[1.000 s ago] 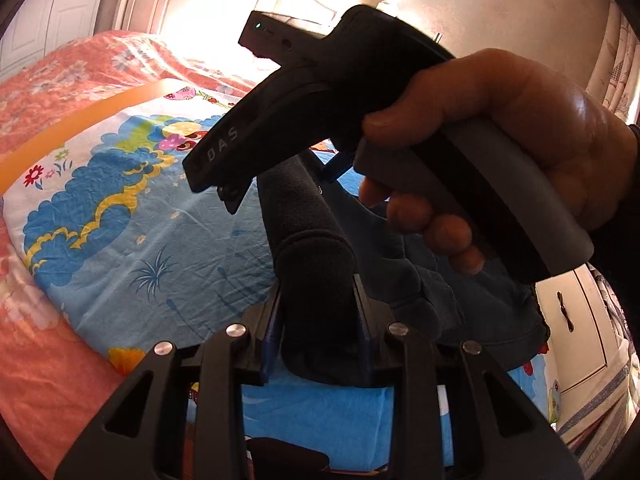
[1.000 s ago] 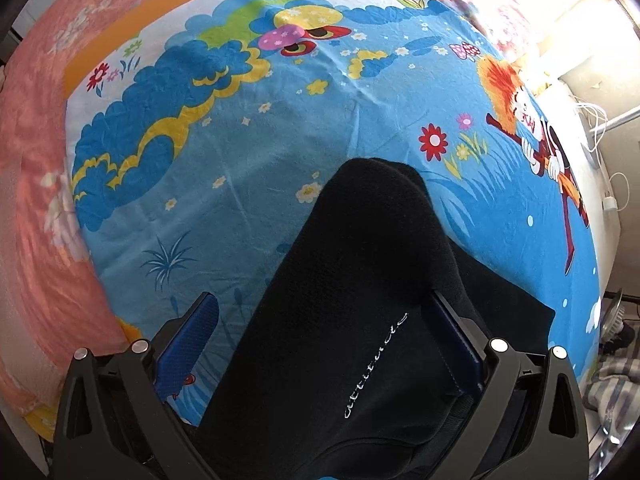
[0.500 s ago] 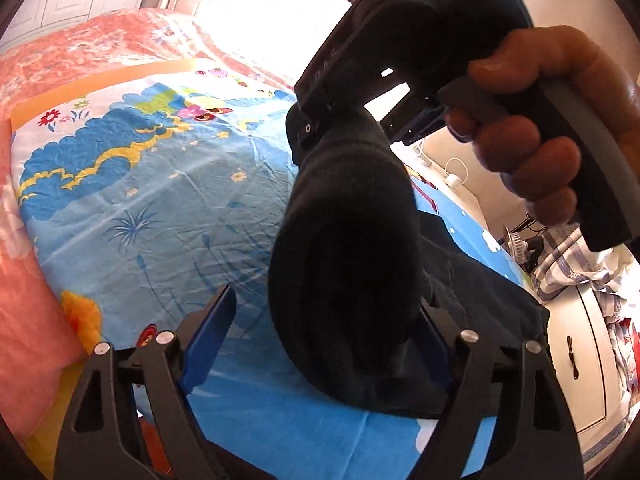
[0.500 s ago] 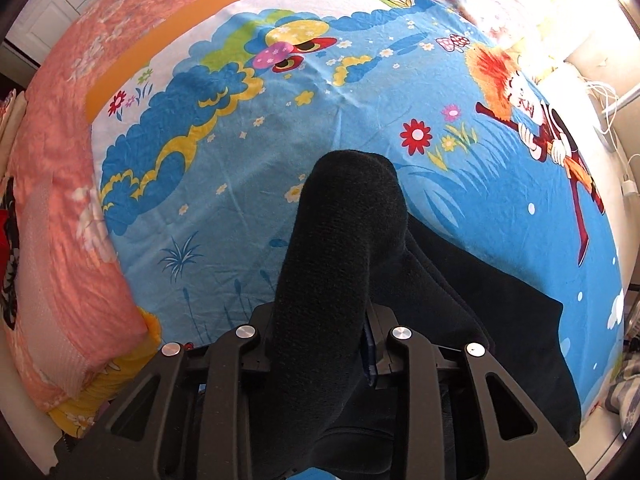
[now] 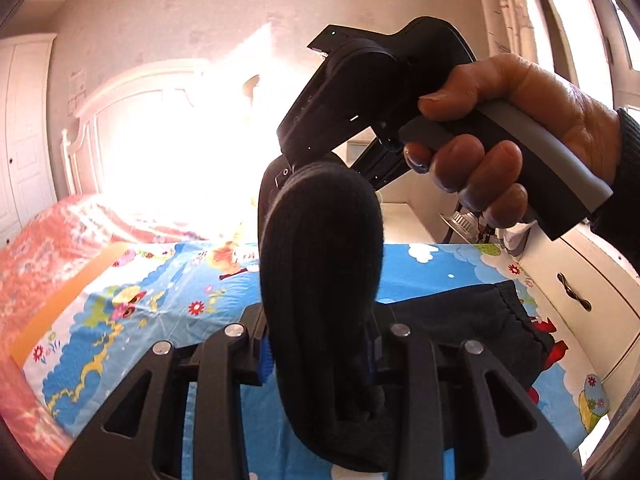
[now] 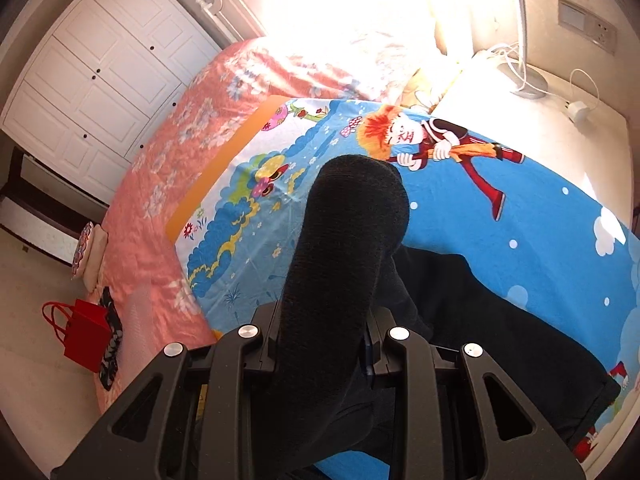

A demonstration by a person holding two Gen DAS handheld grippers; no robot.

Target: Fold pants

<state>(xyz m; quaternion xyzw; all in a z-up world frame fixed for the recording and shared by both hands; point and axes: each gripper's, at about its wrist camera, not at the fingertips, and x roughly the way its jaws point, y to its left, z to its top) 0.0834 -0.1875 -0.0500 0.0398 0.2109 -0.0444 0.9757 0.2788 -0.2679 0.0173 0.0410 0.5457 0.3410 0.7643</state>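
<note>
Above the cartoon bedsheet (image 6: 520, 240): black pants (image 6: 340, 248), one bunched fold clamped in left gripper (image 5: 320, 354), jaws just closed onto it; another fold clamped in right gripper (image 6: 324, 346); remainder trailing on sheet.

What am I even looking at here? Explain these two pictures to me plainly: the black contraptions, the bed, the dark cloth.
There is no robot. A person holds a two-finger black plastic gripper in each hand, with a wide-angle camera on each looking along its fingers. The left gripper took one picture; it also shows the hand carrying the right gripper. The right gripper took the other. The left gripper's jaws have just closed. Each is clamped on a bunched fold of the dark soft pants, lifting it off the blue cartoon-print bedsheet, where the rest of the garment lies.
</note>
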